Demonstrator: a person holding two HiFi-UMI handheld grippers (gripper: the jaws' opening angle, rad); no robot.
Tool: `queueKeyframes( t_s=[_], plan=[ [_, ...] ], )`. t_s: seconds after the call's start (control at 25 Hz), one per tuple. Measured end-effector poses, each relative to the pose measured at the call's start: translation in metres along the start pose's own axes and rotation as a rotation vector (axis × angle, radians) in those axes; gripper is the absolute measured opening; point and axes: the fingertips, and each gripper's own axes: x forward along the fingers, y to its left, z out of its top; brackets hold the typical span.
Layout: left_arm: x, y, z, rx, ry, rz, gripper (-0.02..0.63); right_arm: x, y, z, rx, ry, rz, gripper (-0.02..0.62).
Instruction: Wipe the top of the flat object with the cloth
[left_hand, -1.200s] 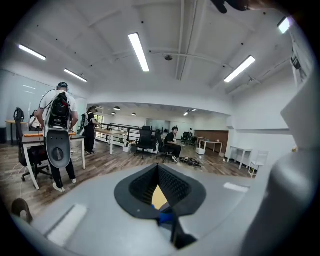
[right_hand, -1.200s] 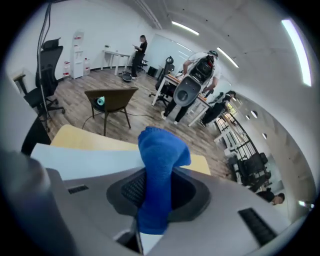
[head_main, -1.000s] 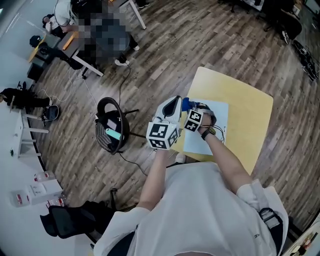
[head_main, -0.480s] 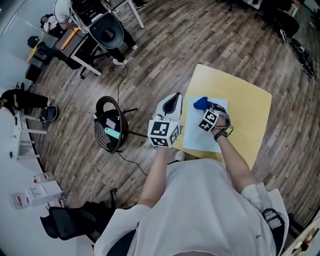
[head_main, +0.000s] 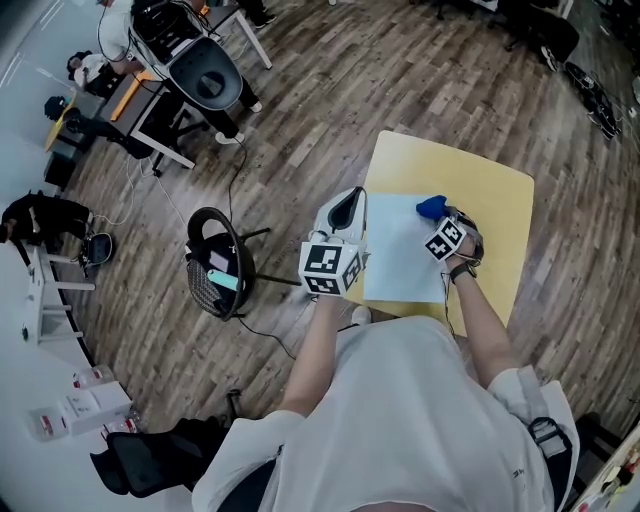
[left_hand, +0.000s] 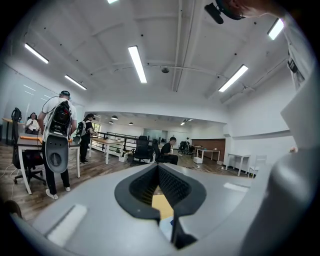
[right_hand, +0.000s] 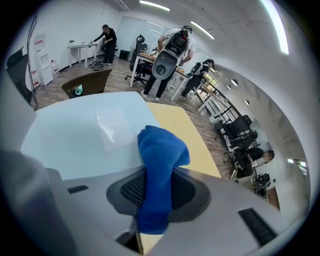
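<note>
Right gripper (right_hand: 156, 186) jaws clamped on the blue cloth (right_hand: 161, 150), at the far right corner of the pale flat object (head_main: 400, 255) on the yellow bench (head_main: 485, 185). Left gripper (head_main: 346, 208) jaws closed, empty, beside the flat object's left edge.

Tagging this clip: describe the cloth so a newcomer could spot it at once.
On the yellow table lies a pale flat sheet. At its far right corner, the right gripper pinches the cloth: a small bright blue bundle, the only deep-coloured thing there.
</note>
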Motion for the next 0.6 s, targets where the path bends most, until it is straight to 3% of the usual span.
queueKeyframes(
  t_s=[0.16, 0.32, 0.6],
  plan=[
    [-0.003, 0.004, 0.000, -0.001, 0.001, 0.013, 0.005, -0.005, 0.005, 0.013, 0.020, -0.001, 0.024, 0.095],
    [-0.011, 0.014, 0.000, -0.006, -0.003, 0.049, 0.006, -0.015, 0.024, 0.067, -0.014, -0.109, 0.053, 0.097],
    [-0.034, 0.036, 0.003, -0.008, -0.012, 0.114, 0.006, -0.018, 0.097, 0.168, -0.200, -0.246, 0.168, 0.097]
  ],
)
